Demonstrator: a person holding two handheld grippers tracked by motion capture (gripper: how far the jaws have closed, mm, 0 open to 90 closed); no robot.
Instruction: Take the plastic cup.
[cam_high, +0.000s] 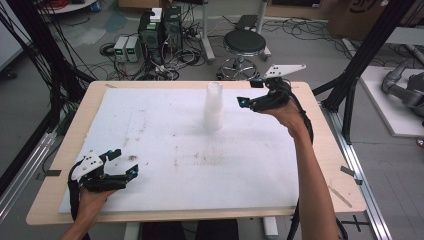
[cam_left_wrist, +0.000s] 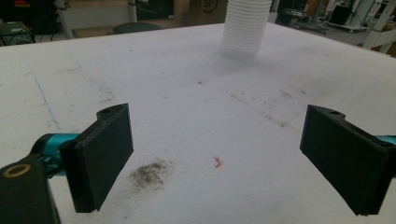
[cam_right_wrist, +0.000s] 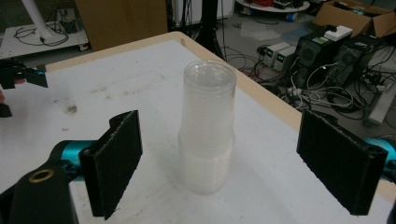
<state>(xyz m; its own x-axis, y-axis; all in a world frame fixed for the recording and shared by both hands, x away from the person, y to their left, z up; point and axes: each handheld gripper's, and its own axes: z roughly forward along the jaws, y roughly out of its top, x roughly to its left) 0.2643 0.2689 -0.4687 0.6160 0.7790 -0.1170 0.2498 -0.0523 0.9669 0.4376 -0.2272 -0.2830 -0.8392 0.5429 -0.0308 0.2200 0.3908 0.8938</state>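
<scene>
Cups (cam_right_wrist: 208, 128) stood stacked tall at frame centre between the right gripper's (cam_right_wrist: 219, 163) released jaws; an off-centre squeeze could topple them; left gripper (cam_high: 121, 164) jaws released too

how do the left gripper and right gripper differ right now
The left gripper sits low at the near left of the white foam sheet, far from the stack of clear plastic cups; the right gripper is raised beside that stack, jaws either side of it without touching. Both are black, open and empty.
</scene>
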